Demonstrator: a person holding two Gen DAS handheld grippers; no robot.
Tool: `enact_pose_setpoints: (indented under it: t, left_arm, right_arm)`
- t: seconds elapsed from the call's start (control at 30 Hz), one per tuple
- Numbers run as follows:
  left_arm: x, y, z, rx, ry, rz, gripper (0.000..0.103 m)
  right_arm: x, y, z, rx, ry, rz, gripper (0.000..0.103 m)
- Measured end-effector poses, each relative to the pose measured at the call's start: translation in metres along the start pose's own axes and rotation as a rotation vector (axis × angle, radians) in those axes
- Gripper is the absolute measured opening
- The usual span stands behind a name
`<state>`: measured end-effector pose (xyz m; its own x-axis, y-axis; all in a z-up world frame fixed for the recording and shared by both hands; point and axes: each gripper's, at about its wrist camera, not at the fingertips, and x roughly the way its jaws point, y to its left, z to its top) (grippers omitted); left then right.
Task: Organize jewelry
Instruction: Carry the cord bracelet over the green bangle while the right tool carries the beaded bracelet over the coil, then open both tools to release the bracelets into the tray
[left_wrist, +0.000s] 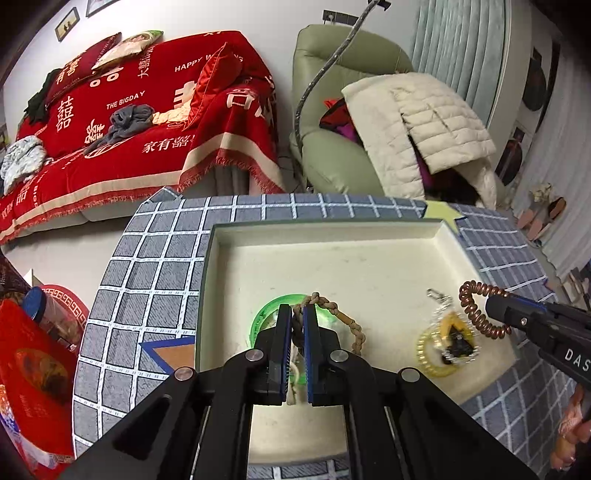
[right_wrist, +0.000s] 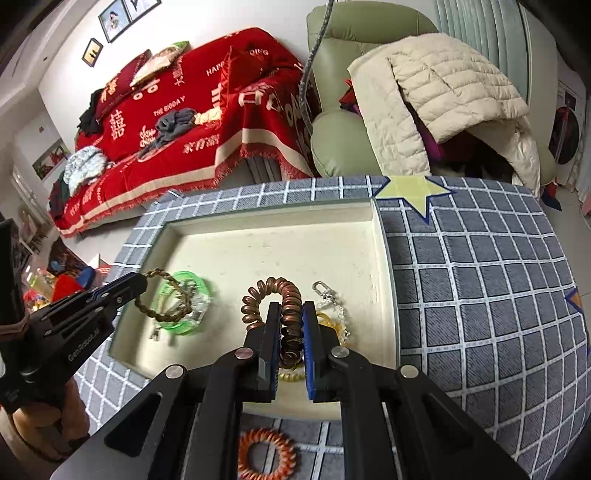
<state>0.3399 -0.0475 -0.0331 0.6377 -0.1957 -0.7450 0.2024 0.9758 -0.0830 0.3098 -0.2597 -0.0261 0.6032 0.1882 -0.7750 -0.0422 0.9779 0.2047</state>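
We see a cream tray (right_wrist: 380, 258) on a grey-blue cloth (right_wrist: 480, 277) with white grid lines — inside the tray, a green bangle (right_wrist: 199, 291), brown braid (right_wrist: 162, 315), copper coil (right_wrist: 273, 286).

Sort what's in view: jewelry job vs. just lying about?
Job: cream tray; braided bracelet in left claw; copper coil bracelet in right claw; green bangle; yellow coil; orange coil off-tray.
Lying about: red throw; quilted jacket; armchair.

The left gripper (left_wrist: 297, 314) pinches a braided cord bracelet (left_wrist: 341, 319) over the cream tray (left_wrist: 332, 254). At three o'clock, the right gripper (left_wrist: 491, 308) holds a copper coil bracelet (left_wrist: 476, 310).
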Motion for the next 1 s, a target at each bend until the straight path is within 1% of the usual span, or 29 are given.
enact_pose_setpoints:
  t: [0.2,0.3,0.57,0.6,0.67,0.7,0.73,0.87,0.93,1.0]
  left_arm:
    - [0.014,-0.001,-0.004,0.018,0.02,0.025,0.028]
    - [0.019,-0.003,-0.005,0.028,0.029,0.025,0.028]
    - [0.025,-0.008,-0.01,0.061,0.039,0.065,0.028]
    - [0.025,-0.009,-0.01,0.065,0.041,0.072,0.028]
    - [0.027,-0.01,-0.011,0.068,0.048,0.078,0.028]
    - [0.028,-0.01,-0.011,0.069,0.051,0.082,0.028]
    - [0.028,-0.01,-0.012,0.07,0.052,0.085,0.028]
    - [0.031,-0.01,-0.012,0.065,0.064,0.089,0.028]
    - [0.033,-0.01,-0.013,0.065,0.073,0.092,0.028]
    - [0.033,-0.011,-0.013,0.068,0.075,0.097,0.028]
  right_arm:
    - [0.024,-0.001,-0.002,-0.014,0.029,-0.032,0.012]
    - [0.031,-0.002,-0.005,-0.022,0.042,-0.045,0.012]
    - [0.038,0.001,-0.008,-0.047,0.057,-0.067,0.014]
    - [0.039,0.002,-0.008,-0.051,0.061,-0.073,0.016]
    - [0.038,0.003,-0.009,-0.053,0.062,-0.081,0.027]
    - [0.038,0.003,-0.009,-0.051,0.06,-0.085,0.041]
    - [0.037,0.003,-0.009,-0.051,0.056,-0.088,0.049]
    - [0.037,0.003,-0.009,-0.056,0.056,-0.089,0.05]
    - [0.037,0.002,-0.009,-0.047,0.058,-0.089,0.057]
    - [0.036,0.001,-0.009,-0.042,0.057,-0.084,0.062]
